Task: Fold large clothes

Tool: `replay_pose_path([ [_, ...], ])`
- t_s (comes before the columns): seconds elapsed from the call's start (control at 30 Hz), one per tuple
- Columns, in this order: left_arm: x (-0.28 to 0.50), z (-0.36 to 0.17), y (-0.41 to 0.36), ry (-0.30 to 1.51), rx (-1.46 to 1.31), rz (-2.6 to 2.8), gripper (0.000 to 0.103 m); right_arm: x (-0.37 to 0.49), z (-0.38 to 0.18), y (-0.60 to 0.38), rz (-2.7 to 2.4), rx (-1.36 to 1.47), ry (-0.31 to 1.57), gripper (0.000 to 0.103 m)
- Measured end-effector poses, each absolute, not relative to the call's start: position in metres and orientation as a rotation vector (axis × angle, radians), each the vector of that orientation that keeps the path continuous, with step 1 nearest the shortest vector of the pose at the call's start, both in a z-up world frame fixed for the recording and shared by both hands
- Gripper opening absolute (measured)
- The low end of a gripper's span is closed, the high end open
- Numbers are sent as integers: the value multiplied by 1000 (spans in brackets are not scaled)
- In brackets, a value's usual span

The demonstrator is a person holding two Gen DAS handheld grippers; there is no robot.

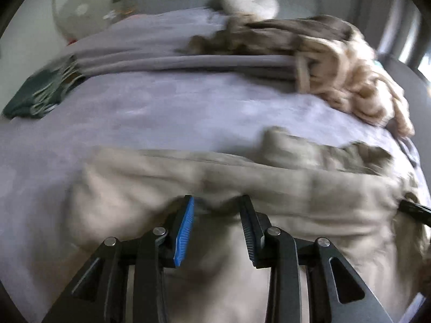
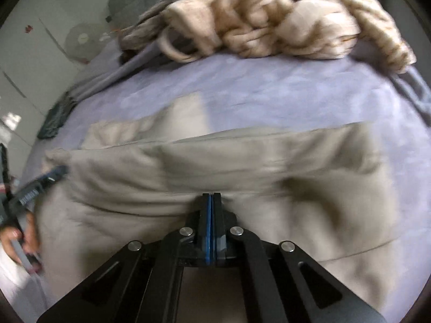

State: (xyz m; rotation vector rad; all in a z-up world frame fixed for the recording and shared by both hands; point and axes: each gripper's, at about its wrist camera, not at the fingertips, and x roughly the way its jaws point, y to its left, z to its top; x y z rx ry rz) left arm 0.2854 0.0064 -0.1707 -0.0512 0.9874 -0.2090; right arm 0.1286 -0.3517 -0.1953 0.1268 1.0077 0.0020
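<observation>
The right gripper [image 2: 212, 194] has its 2 fingers pressed together, tips nipped into a raised fold of the beige garment [image 2: 215, 167], so the cloth appears pinched thinly between the pads. The left gripper [image 1: 216, 199] has its fingers partly apart, with a bunched ridge of the same garment [image 1: 188, 177] lying between the tips; blur hides whether the pads actually press on it, so I cannot tell if that side has a hold. Seen from the right wrist, the left gripper [image 2: 40, 185] sits at the garment's left end, with the person's hand [image 2: 21, 239] behind it on the handle.

Gripping 2 points along one long fold suggests the aim is to lift that edge evenly and carry it over the rest of the garment.

The garment lies spread across the near part of the lilac bedsheet [image 1: 161, 102], its far edge running roughly straight. Beyond it is a broad bare band of sheet, likely enough room for a fold forward. Further off lie a cream knitted pile [image 2: 269, 21] and a dark green folded item [image 1: 37, 94], both well apart from the garment.
</observation>
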Motion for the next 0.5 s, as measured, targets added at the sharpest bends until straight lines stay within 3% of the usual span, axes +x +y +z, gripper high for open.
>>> replay_pose_path([
  [0.5, 344, -235, 30, 1070, -57, -92, 37, 158, -246, -463, -225, 397, 1034, 0],
])
